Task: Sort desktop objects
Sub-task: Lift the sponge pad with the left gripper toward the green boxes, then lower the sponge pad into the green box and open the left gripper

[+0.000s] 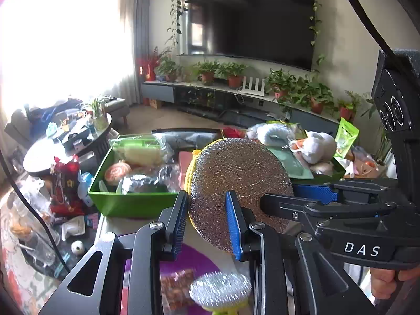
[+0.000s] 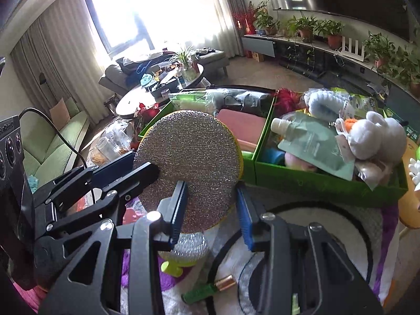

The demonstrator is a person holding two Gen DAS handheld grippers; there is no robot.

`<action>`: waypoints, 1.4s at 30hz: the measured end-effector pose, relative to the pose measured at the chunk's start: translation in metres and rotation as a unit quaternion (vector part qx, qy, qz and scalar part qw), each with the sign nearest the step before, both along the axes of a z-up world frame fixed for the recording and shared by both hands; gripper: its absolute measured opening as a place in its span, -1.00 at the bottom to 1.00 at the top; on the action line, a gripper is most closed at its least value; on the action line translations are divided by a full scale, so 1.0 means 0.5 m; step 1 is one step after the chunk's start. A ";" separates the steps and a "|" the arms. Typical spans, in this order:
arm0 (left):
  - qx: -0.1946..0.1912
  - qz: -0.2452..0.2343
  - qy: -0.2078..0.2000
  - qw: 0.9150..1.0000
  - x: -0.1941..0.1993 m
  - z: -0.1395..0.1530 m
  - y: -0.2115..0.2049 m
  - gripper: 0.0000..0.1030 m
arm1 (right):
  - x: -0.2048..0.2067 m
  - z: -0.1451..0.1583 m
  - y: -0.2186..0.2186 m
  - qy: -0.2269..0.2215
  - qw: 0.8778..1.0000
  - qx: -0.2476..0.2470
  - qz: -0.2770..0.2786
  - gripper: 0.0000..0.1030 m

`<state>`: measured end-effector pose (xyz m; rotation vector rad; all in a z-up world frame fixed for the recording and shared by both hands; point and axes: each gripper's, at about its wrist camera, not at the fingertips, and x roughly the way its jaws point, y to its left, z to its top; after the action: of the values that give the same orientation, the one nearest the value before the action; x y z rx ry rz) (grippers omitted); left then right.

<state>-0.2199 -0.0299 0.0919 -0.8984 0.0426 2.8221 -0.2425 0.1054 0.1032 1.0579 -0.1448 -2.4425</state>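
While both grippers are carrying it, the round scouring pad is standing on edge in the air, silver mesh face toward the cameras and a yellow rim showing at its left edge. The left gripper is pinching the pad's near lower edge, jaws closed as tight as the pad's thickness allows. The right gripper is reaching in from the right, jaws partly open; one pad is lying against the mesh, but whether it is truly clamping I cannot tell. Holding it at two points is probably keeping the floppy disc from sagging.

Pad is hanging just near of the green boxes at the far side of the worktop, likely heading for one of them. Below, on the near worktop, a small steel scrubber with a lime handle is waiting, and a green tube is lying beside it.
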 end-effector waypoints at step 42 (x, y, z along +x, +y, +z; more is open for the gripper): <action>-0.016 0.001 -0.022 1.000 -0.300 -0.043 -0.026 -0.46 | -0.301 -0.027 -0.019 -0.024 0.999 0.002 -0.032 -0.26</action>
<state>-0.3697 -0.0431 0.0702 -0.9673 0.0814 2.8111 -0.3929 0.0960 0.0899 1.1303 -0.1928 -2.4756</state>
